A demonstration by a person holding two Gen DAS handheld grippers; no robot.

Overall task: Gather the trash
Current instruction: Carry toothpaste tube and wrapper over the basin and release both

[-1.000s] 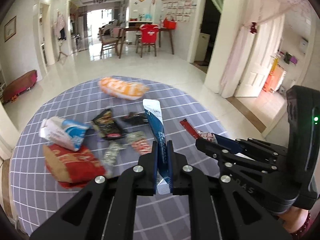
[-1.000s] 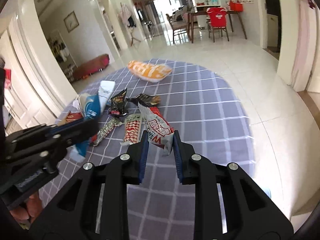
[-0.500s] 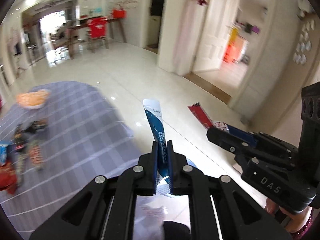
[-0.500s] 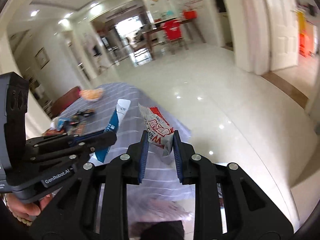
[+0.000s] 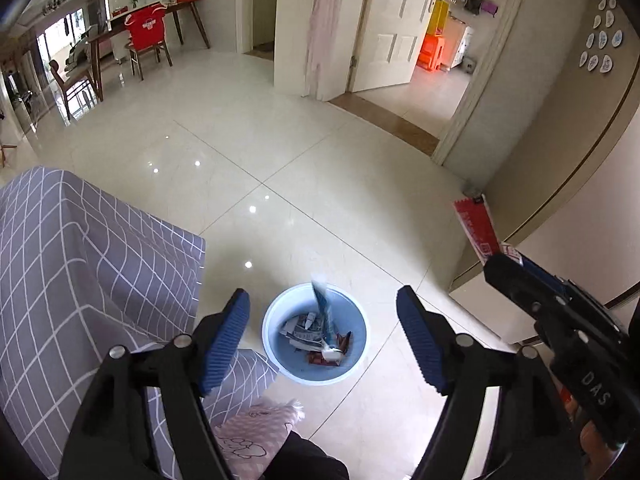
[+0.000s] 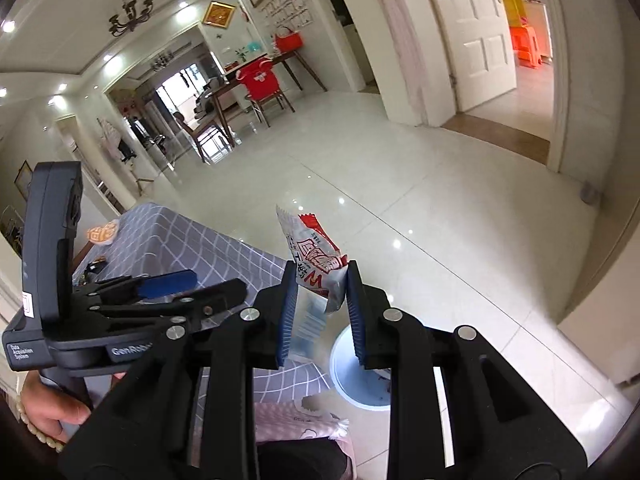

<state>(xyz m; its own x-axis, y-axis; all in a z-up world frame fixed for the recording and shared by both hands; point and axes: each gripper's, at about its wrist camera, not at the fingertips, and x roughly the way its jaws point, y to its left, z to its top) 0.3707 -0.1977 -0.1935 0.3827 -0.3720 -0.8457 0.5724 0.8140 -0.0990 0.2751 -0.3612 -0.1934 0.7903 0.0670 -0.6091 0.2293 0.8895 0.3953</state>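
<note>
Two sets of black tongs with ribbed blue pads work above one round, pale blue plastic bin (image 5: 352, 364) standing on glossy white floor tiles (image 5: 280, 152). The left tongs (image 5: 323, 342) have just been opening and now stand wide apart with nothing between the pads; directly below them a long blue-and-white wrapper (image 5: 322, 312) stands on end inside the bin, its top blurred, amid a small heap of crumpled foil and paper scraps, at least one of them red. The right tongs (image 6: 322, 300) are clamped on one white-and-red crinkled snack packet (image 6: 314, 258) with a serrated top edge, held upright over the bin's rim (image 6: 340, 376). One desk (image 5: 60, 280) draped in a grey cloth with a white grid sits just beside the bin; in the right wrist view one orange packet (image 6: 102, 234) and some small dark pieces too far off to count lie on its far end. A hand (image 6: 52, 412) wearing a pale bead bracelet grips the left tool's handle. One pink printed cloth (image 5: 256, 432) shows at the lower edge, near the bin.
</note>
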